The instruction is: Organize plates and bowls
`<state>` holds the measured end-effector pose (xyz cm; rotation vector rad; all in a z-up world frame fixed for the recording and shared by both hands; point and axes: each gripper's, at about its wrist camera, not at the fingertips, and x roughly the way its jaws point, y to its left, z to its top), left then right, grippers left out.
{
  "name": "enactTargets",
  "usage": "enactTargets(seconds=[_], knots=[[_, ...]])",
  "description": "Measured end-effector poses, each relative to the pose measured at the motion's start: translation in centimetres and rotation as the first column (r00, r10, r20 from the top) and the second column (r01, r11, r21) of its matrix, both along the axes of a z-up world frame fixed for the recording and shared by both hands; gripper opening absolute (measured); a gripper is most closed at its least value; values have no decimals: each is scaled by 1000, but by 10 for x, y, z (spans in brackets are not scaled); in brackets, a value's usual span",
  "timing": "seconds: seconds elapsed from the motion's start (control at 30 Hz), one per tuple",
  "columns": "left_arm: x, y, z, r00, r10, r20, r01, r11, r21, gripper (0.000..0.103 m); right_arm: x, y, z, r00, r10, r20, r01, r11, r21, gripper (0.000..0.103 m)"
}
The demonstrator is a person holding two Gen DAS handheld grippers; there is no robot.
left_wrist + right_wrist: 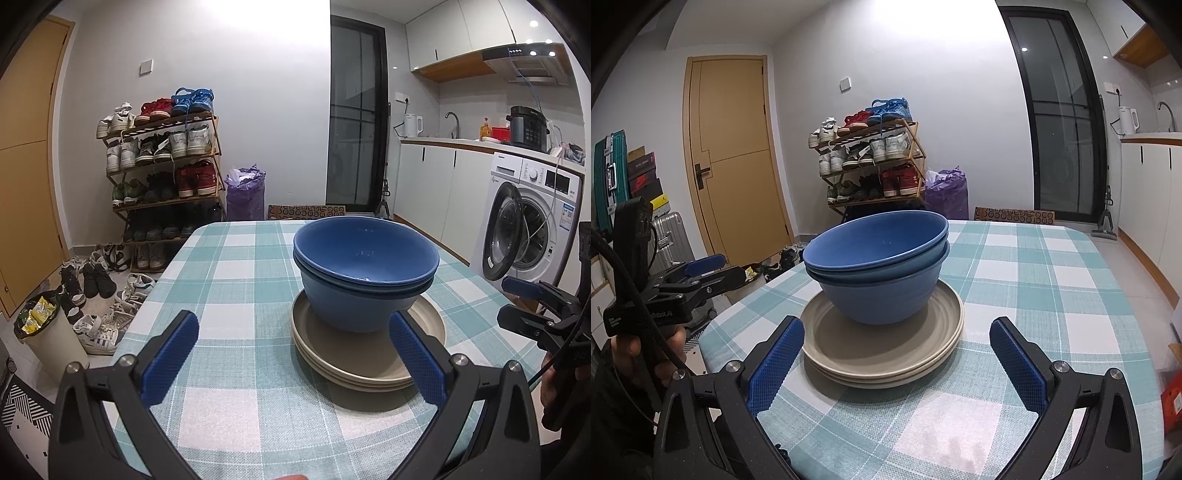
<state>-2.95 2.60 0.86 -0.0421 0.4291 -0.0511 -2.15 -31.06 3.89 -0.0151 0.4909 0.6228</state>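
**Two bowls on three plates, both tools spread and empty**

Two tools face one stack from opposite sides of the desk with the teal-and-white checked cloth [229, 273]. Going left to right: the left tool [293, 354] has its blue-padded fingers spread wide, nothing between them; one pad sits just in front of the stack's near rim, though I cannot tell if it touches. In the middle stands the pile: two nested deep blue bowls [365, 258] resting inside what look like three stacked shallow beige plates [369, 365]. On the right, the right tool [897, 362] is spread just as wide, empty, close to the plates without contact.

By their matte look I would guess both sets are plastic or similar: light, stiff, unlikely to shatter, but smooth enough to slip. The bowls sit loose, so tipping the plates would slide them. The sensible hold seems to be a bowl's rim wall, one pad inside and one outside; the plates offer only a thin raised lip.
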Motion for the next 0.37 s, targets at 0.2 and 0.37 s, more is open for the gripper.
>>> enactTargets(seconds=[0.2, 0.37], knots=[[0, 1, 0, 1000, 3, -2, -3, 1000, -3, 103, -1, 1, 0, 1000, 5, -1, -5, 1000, -3, 102], [-1, 0, 1, 1000, 1, 1, -1, 1000, -6, 103, -1, 1, -1, 1000, 7, 0, -7, 1000, -4, 102]])
